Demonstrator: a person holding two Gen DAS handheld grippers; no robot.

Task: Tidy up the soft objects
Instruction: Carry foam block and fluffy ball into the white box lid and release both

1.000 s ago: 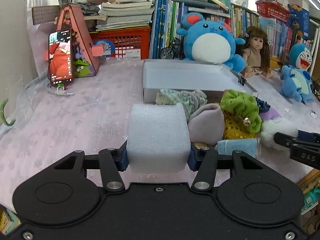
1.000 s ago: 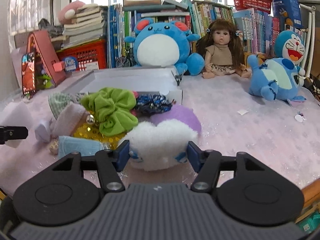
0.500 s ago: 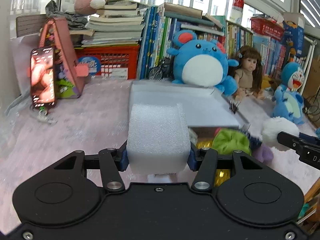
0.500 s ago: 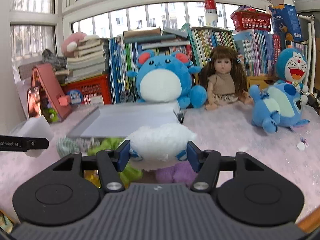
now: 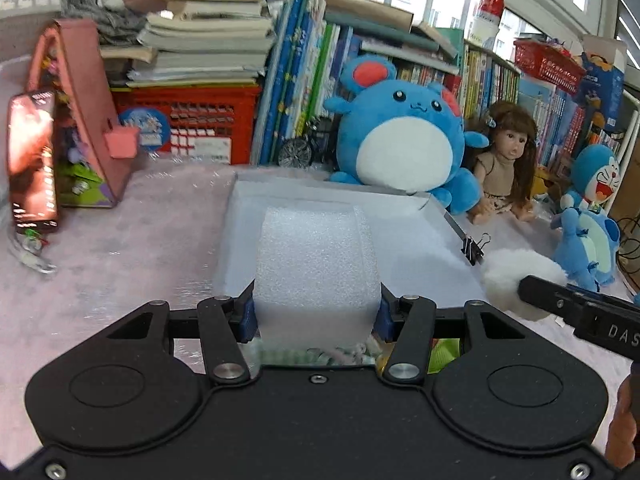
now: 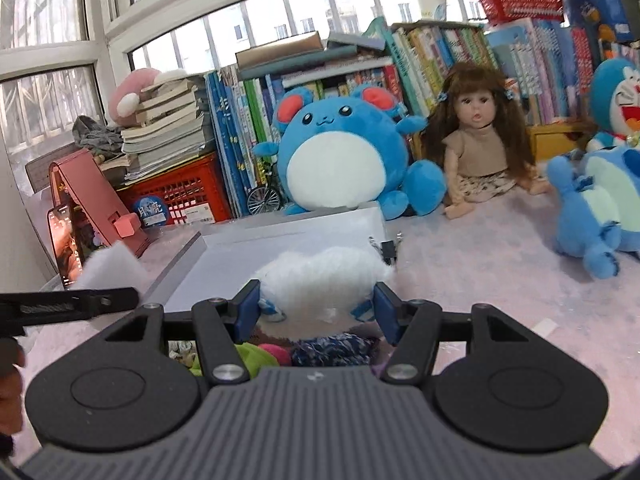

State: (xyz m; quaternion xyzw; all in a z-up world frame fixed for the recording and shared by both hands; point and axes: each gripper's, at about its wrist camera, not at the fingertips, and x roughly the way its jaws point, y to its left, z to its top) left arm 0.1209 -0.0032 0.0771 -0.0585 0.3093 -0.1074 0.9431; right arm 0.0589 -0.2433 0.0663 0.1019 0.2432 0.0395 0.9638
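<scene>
My left gripper (image 5: 316, 312) is shut on a white foam block (image 5: 316, 264), held in the air at the near edge of the shallow white box (image 5: 424, 240). My right gripper (image 6: 316, 308) is shut on a fluffy white pom-pom (image 6: 324, 280), also lifted, in front of the white box (image 6: 280, 248). In the left wrist view the pom-pom (image 5: 516, 276) shows at the right, just past the box's right rim. The foam block (image 6: 108, 268) shows at the left in the right wrist view. Green, pink and dark blue soft items (image 6: 304, 354) lie below the grippers, mostly hidden.
A big blue plush (image 5: 404, 140) and a doll (image 5: 504, 160) sit behind the box, two blue plush toys (image 6: 600, 208) to the right. A pink stand with a phone (image 5: 32, 160), a red crate (image 5: 192, 124) and books line the back. A binder clip (image 5: 474, 248) grips the box's right rim.
Both grippers rose off the pile with their loads and moved forward to the white box. The soft pile dropped below the grippers, nearly out of view.
</scene>
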